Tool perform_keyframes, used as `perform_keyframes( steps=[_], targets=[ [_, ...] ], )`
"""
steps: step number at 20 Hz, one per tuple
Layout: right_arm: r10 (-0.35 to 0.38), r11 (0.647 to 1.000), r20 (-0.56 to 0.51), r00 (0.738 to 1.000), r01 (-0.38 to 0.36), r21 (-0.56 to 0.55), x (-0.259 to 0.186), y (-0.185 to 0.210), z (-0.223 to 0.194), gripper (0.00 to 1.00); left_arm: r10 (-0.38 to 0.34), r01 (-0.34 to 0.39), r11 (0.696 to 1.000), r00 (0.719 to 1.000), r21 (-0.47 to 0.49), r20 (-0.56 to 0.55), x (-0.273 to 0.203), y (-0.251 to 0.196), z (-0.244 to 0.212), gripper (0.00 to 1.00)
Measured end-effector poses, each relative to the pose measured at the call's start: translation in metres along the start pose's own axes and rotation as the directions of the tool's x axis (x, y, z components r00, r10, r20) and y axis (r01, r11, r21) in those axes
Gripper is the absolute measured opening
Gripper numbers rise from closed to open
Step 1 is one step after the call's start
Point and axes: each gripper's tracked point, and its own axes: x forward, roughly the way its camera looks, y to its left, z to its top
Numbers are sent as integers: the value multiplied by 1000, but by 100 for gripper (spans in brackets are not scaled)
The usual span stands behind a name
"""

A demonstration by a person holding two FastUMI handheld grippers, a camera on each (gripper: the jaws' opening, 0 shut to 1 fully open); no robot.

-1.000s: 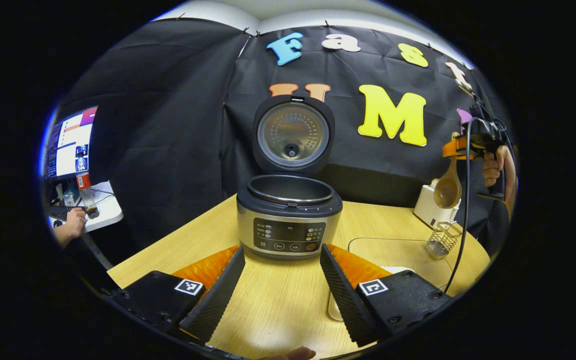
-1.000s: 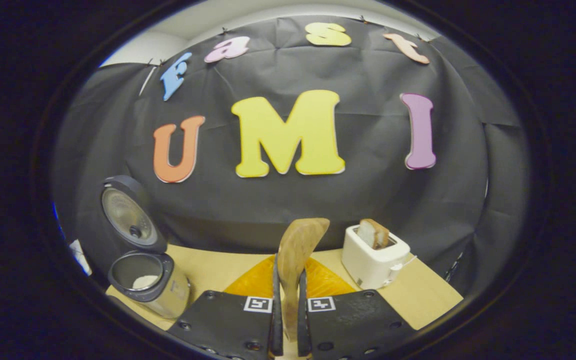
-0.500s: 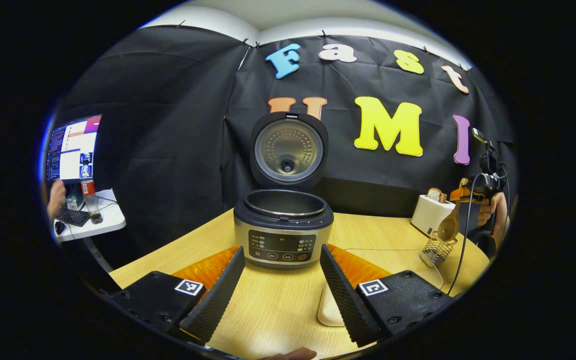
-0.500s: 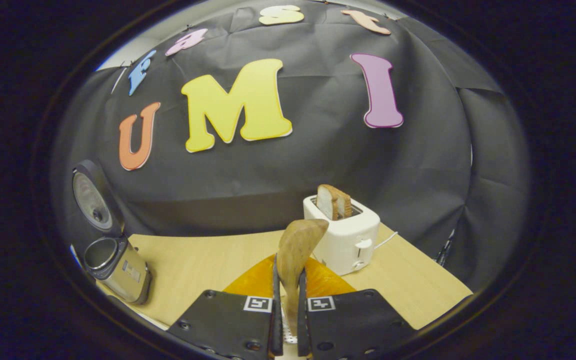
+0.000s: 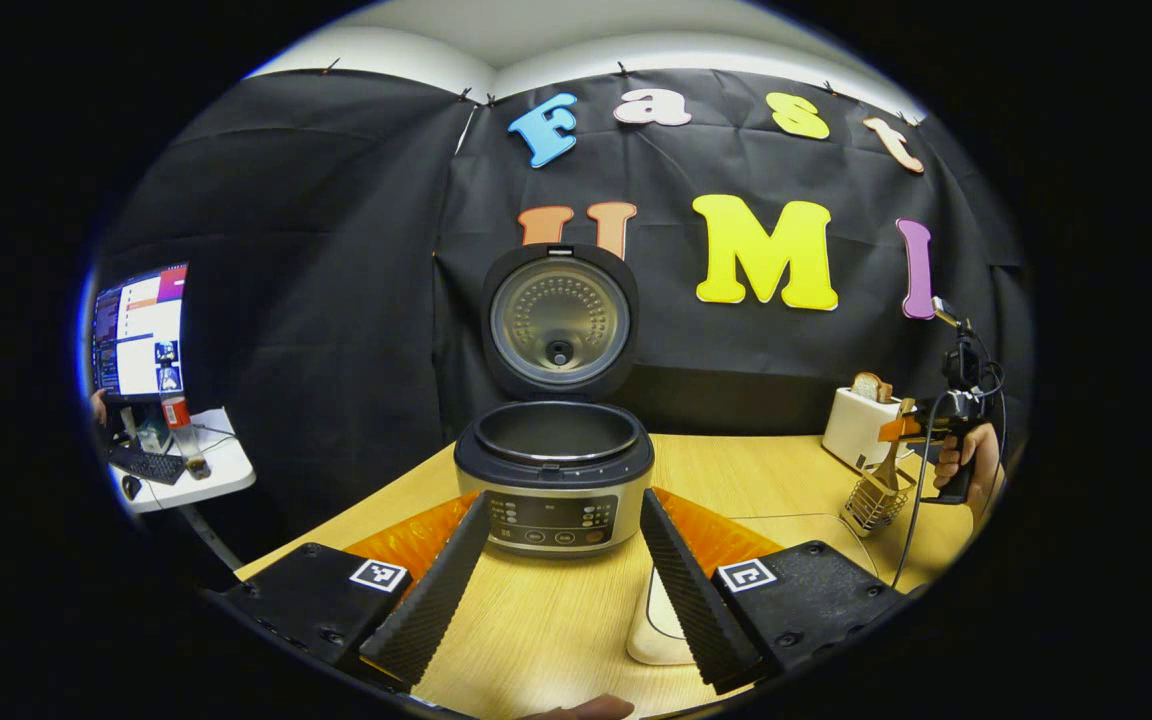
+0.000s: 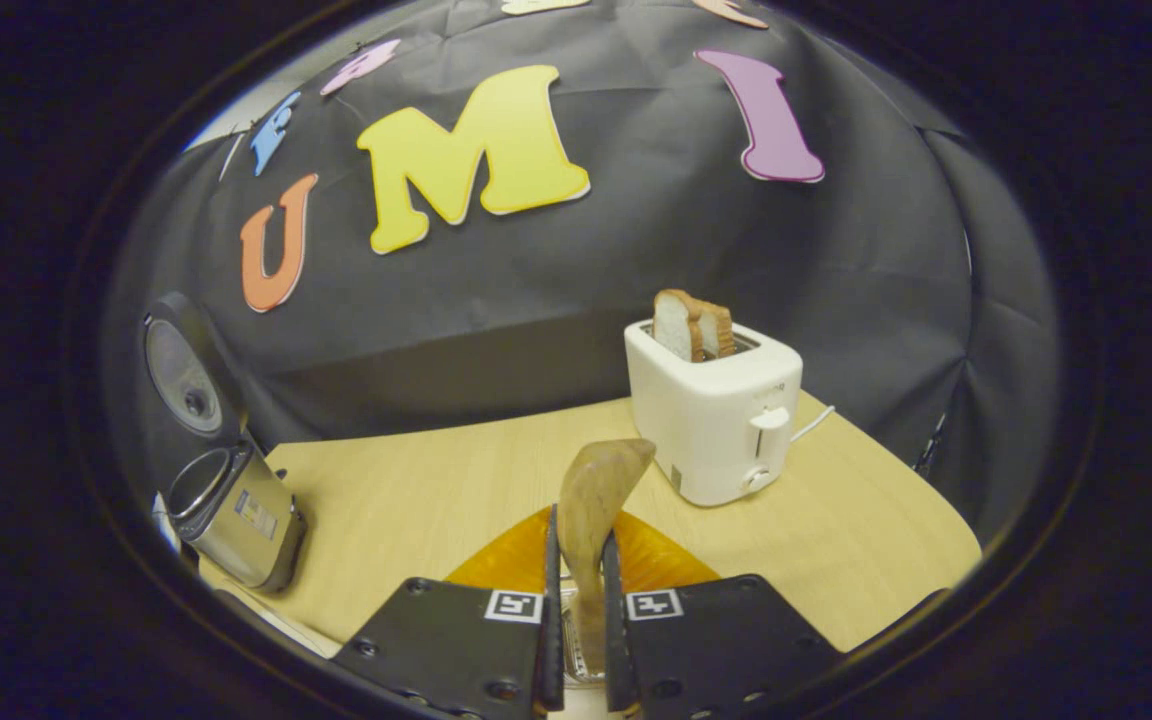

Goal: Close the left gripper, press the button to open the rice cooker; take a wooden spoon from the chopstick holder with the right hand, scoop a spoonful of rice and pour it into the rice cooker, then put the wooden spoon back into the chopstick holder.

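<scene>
A: Status of the left tool [image 5: 564, 570]?
B: Released, fingers spread before the rice cooker [image 5: 553, 478], which stands lid-up on the tabletop [image 5: 546, 625].
A: Right tool [image 6: 576, 610]?
B: Clenched on the wooden spoon [image 6: 591, 510], held over the chopstick holder [image 5: 874, 500] near the toaster [image 6: 714, 415].

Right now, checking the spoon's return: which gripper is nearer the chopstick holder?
Right. The right gripper holds the wooden spoon just above the chopstick holder; the left gripper faces the rice cooker.
</scene>
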Motion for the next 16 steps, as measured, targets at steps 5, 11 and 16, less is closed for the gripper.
perform_keyframes(
  steps=[5,11,16],
  targets=[
    [16,999,54,998,-14,-37,-10,8,9,53,-40,40,999,999,-9,19,13,-11,29,96],
    [17,996,77,997,-10,-89,-24,4,10,76,-34,35,999,999,-30,38,31,-1,72,96],
    [109,988,44,993,-103,-115,-41,11,0,89,3,-5,1000,994,13,105,43,17,132,97]
  ],
)
